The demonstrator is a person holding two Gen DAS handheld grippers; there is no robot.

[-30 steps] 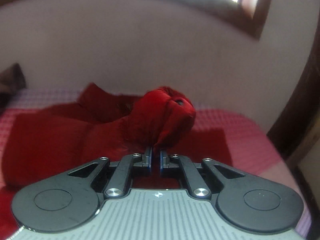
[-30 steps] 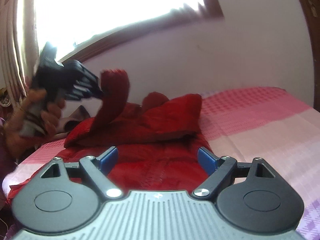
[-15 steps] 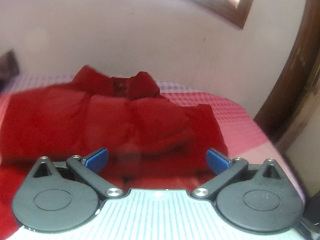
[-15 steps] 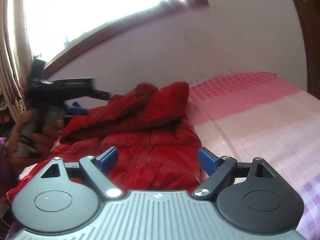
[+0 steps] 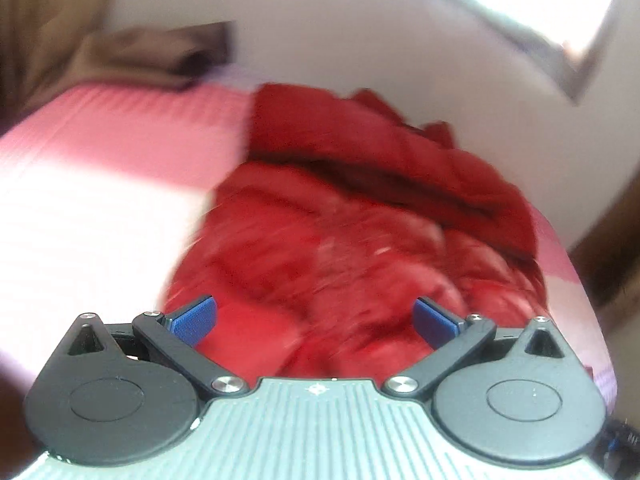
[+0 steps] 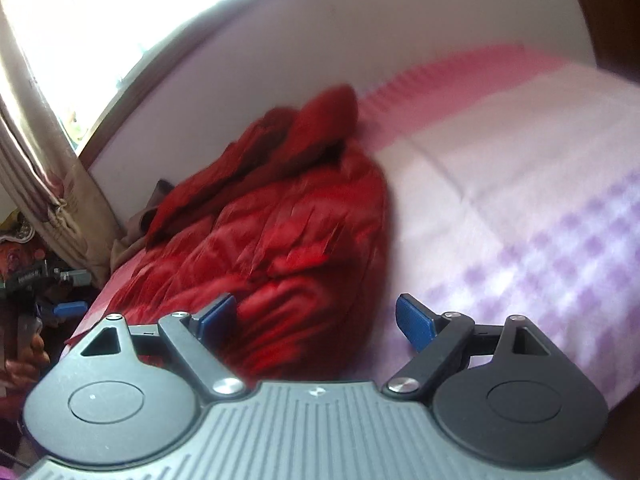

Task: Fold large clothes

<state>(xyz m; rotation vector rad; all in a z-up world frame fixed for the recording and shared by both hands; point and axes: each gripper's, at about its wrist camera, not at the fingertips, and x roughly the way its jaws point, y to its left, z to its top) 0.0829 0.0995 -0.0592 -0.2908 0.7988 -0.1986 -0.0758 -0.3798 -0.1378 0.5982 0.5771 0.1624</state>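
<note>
Since a second ago the left gripper point(image 5: 314, 318) is no longer pinching that bunched-up sleeve; it's sitting with its blue pads spread wide and holding nothing, and both cameras are swinging around, so everything's coming out blurry. Right gripper point(image 6: 316, 318) is wide apart too, nothing in it.

Red puffy jacket point(image 6: 288, 216) is lying on the pink checked bed cover point(image 6: 520, 184), partly folded, with a sleeve or upper layer flopped over the body near the collar end by the wall point(image 6: 360, 20).

What matters for the next move, I'm guessing: the jacket's long axis is running away from both grippers, hem end nearest, collar end far. In the left view the jacket point(image 5: 360, 248) is sitting dead ahead between the pads, bottom edge just in front. In the right view it's lying ahead and off to the left, with only its right edge lining up with the left pad. So the left one is looking better placed for the near hem, though the blur's making it hard to be sure
</note>
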